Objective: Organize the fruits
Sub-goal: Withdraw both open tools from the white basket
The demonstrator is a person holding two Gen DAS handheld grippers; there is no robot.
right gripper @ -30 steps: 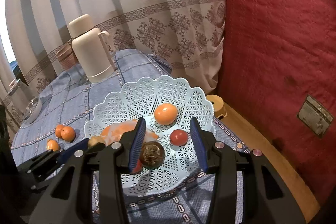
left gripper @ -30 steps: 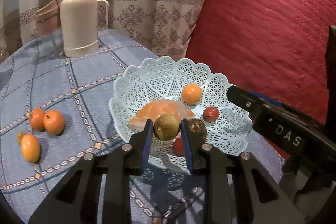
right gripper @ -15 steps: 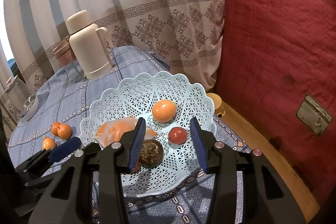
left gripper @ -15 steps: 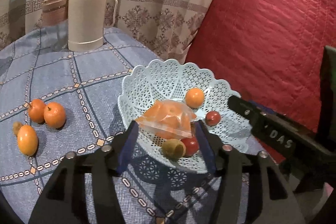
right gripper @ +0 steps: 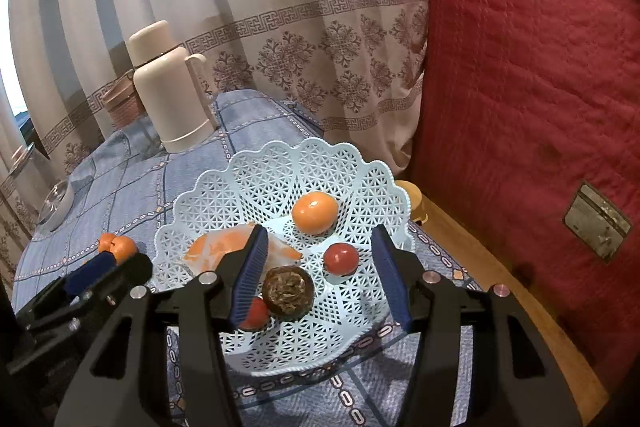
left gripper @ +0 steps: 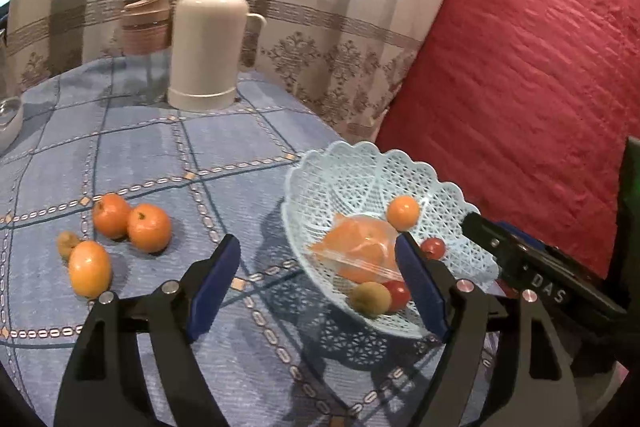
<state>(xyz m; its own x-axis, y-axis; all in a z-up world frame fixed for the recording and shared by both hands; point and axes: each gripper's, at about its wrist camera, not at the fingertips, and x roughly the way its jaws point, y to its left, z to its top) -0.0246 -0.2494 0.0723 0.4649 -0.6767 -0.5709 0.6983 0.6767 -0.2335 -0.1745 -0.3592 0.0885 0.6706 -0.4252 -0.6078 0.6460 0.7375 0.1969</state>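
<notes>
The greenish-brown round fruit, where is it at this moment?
In the left wrist view, the greenish-brown fruit lies at the near edge of the blue basket, touching a red fruit.

Basket (right gripper: 280, 183): pale-blue openwork plastic, semi-gloss. Tablecloth (left gripper: 132, 147): matt woven cloth. Flask (left gripper: 208, 39): smooth cream plastic. Bag (left gripper: 360, 247): glossy clear film. Quilt (right gripper: 532, 67): stitched red cloth.

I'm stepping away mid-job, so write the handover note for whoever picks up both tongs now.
Left tongs: open, empty, over the tablecloth beside the basket.
Right tongs: open, empty, above the basket.
In the basket: bagged orange pieces, one orange, two red fruits, a greenish-brown fruit, a dark brown fruit.
Left to do: three oranges and a small brownish fruit lie on the cloth.
</notes>
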